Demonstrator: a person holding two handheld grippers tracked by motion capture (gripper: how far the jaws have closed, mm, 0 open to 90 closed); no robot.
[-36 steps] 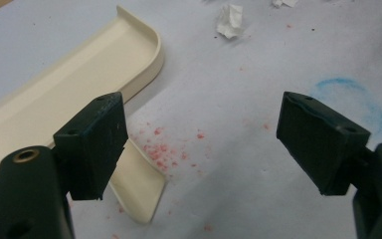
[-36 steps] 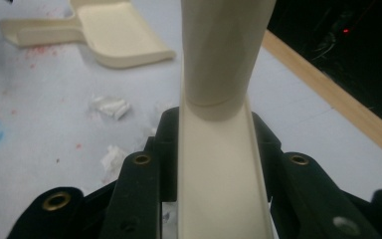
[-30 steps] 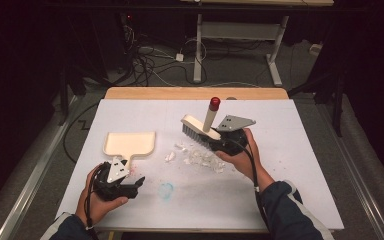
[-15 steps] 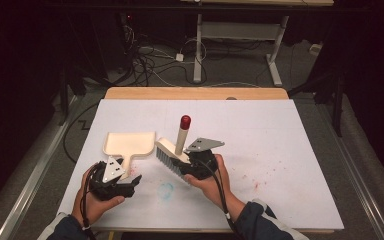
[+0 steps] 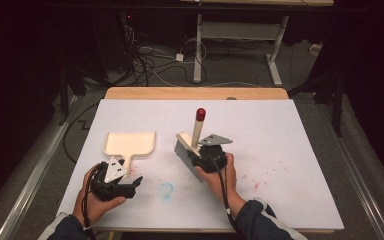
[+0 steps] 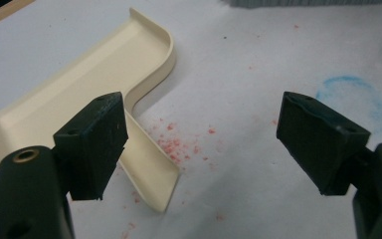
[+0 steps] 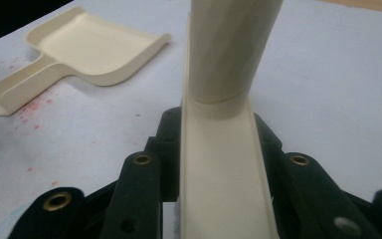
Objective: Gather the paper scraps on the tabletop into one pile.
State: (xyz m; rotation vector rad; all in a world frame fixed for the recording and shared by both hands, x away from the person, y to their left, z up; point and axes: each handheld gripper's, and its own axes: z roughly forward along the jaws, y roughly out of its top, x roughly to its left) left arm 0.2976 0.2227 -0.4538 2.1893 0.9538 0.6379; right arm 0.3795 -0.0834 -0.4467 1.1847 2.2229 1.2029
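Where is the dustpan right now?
In the high view the cream dustpan lies flat on the table's left half, its handle pointing toward the open left gripper, left of the brush.

Bright white surface in a dark room, lit from above.

In the high view the white rectangular surface [image 5: 280, 150] is evenly lit while the floor around it falls to near black; shadows beside the cream plastic dustpan [image 5: 130, 144] are short and soft. In the left gripper view the black jaws nearest the lens are soft-edged and the dustpan [image 6: 94, 74] is sharper. In the right gripper view the cream brush handle [image 7: 226, 99] looms blurred, close to the lens.
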